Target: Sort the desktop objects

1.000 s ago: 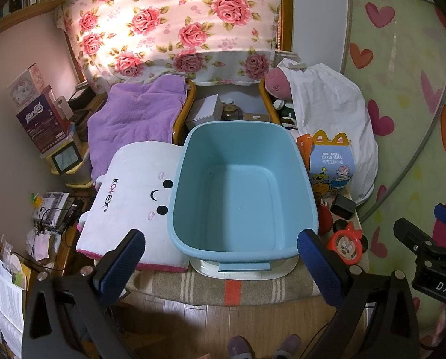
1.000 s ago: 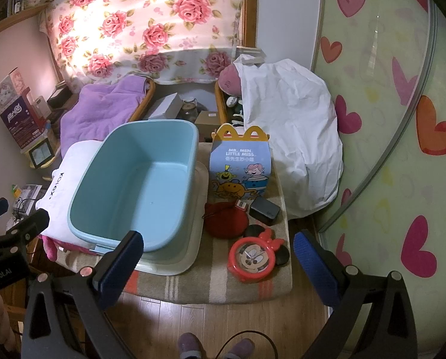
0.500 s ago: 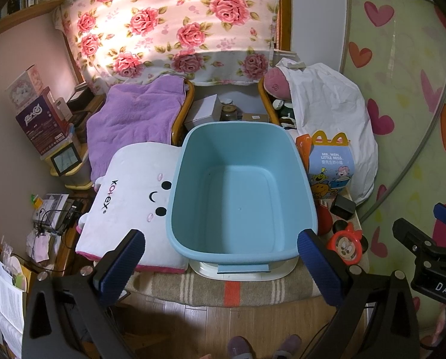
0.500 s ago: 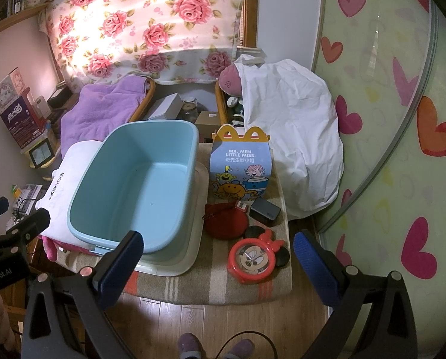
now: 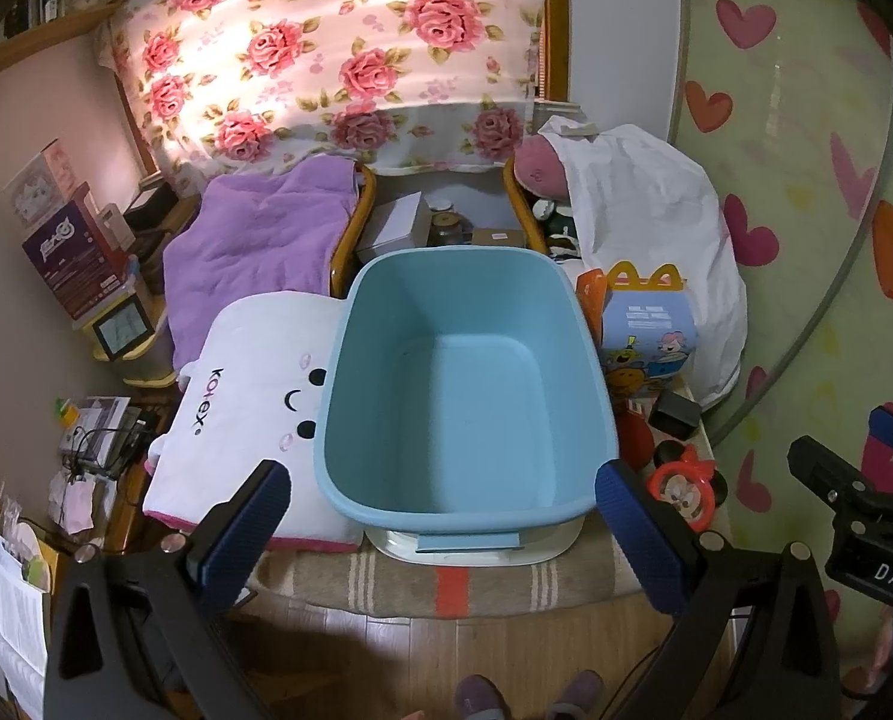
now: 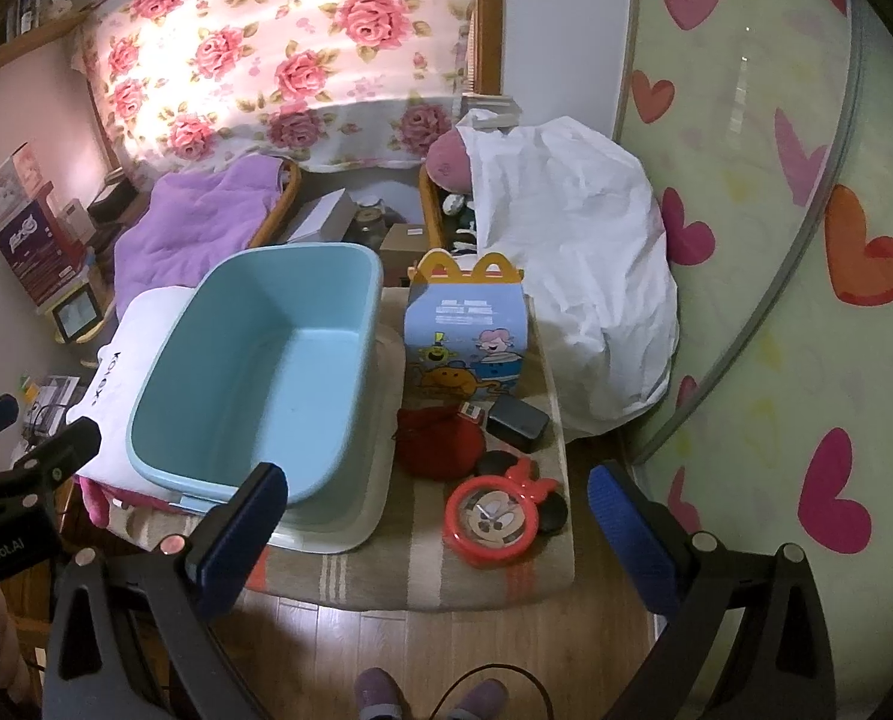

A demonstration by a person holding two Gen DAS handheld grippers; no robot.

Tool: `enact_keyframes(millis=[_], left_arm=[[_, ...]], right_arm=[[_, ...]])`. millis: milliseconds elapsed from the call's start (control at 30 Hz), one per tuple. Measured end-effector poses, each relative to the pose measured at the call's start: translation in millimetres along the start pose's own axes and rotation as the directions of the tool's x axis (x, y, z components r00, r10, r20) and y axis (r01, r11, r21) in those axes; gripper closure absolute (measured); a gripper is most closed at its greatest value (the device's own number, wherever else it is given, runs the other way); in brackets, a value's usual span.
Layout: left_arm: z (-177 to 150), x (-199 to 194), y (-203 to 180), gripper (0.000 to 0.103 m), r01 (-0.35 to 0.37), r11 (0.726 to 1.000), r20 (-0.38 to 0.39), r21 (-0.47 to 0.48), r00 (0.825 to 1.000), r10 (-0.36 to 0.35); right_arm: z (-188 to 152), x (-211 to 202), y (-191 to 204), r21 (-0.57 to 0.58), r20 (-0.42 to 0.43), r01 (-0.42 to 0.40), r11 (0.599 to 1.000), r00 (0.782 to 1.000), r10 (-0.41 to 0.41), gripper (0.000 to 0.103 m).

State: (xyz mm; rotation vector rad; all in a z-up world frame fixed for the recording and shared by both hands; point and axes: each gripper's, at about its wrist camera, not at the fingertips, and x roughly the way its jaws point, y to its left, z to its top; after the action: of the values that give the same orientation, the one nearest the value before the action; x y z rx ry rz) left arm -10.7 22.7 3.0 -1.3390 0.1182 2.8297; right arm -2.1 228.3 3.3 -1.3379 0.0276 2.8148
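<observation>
An empty light blue tub (image 5: 464,384) stands on a white lid on a striped mat; it also shows in the right wrist view (image 6: 266,372). Right of it stand a blue meal box with yellow handles (image 6: 467,330), a red pouch (image 6: 440,441), a small black case (image 6: 518,423) and a red mouse-face clock (image 6: 497,516). My left gripper (image 5: 440,531) is open and empty, above the tub's near rim. My right gripper (image 6: 434,525) is open and empty, above the mat near the clock.
A white Kotex cushion (image 5: 248,408) lies left of the tub. A purple blanket (image 5: 260,240) covers a chair behind. A white sheet bundle (image 6: 572,276) stands at the right. Boxes and clutter (image 5: 68,264) line the left wall. Wood floor (image 6: 446,648) runs below the mat.
Both views have shifted very slightly; the grippers stay open and empty. Nothing on the mat has moved.
</observation>
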Motion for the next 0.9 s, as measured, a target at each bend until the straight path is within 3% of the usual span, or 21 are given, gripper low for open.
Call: enact_keyframes(millis=[900], left_arm=[[0, -2, -20, 0.000, 0.008, 1.000, -0.001, 0.020, 1.000, -0.008]], right_arm=[[0, -2, -21, 0.010, 0.000, 0.000, 1.000, 1.000, 0.000, 0.000]])
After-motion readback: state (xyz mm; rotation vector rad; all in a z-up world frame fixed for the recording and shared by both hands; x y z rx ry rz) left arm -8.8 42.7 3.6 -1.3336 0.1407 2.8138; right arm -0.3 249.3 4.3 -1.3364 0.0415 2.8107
